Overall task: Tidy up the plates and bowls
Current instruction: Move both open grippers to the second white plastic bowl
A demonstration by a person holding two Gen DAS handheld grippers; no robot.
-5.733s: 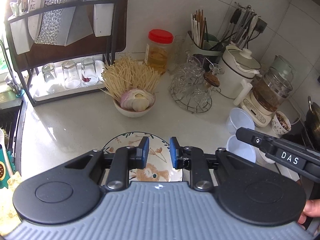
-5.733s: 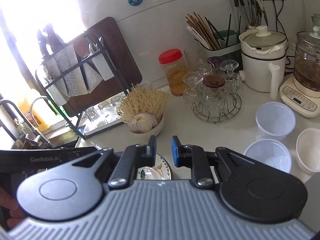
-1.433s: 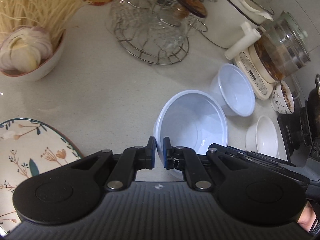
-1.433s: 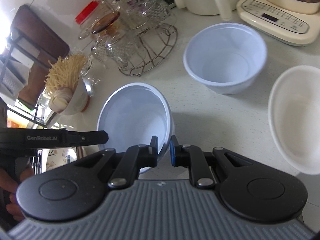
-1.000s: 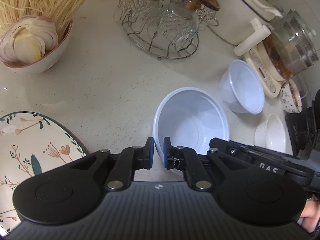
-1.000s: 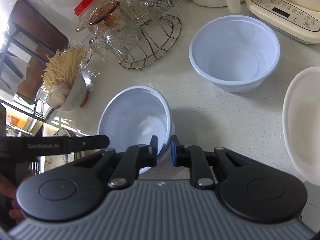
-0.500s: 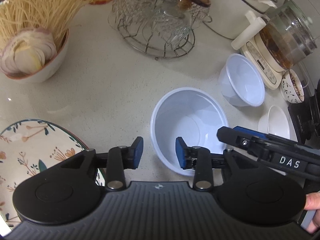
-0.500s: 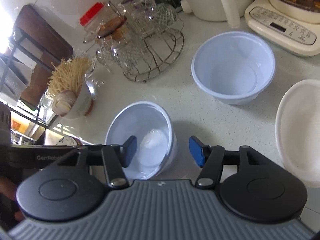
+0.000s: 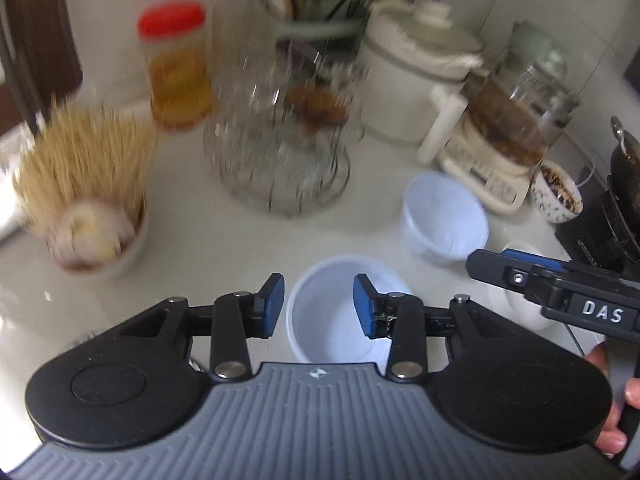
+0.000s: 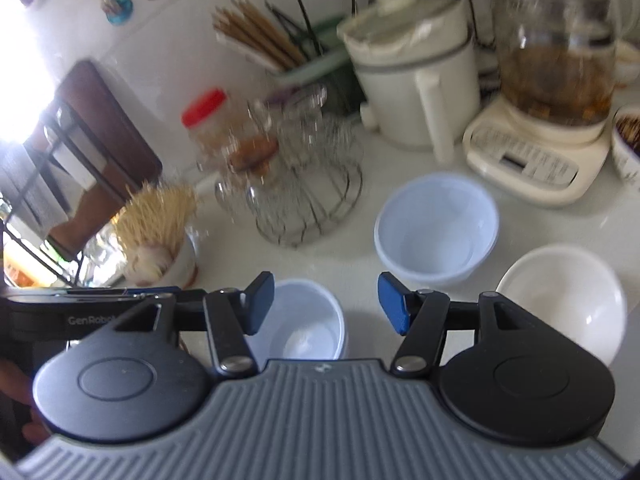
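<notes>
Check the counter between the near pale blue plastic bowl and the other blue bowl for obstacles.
Nothing visible stands between them. In the right wrist view, bare white counter separates the near pale blue plastic bowl from the other blue bowl; the wire glass rack stands off to the left.

Counter (image 10: 224,252): near bowl (image 10: 308,328) foremost; second bowl (image 10: 436,228) behind-right; third bowl (image 10: 560,300) far right; glass rack (image 10: 296,184) behind

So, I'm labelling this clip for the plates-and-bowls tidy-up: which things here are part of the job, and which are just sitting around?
Part of the job:
- near plastic bowl
- far plastic bowl
- white bowl

Just sitting around:
- noodle bowl
- red-lidded jar
- glass rack
- white cooker
- glass kettle
</notes>
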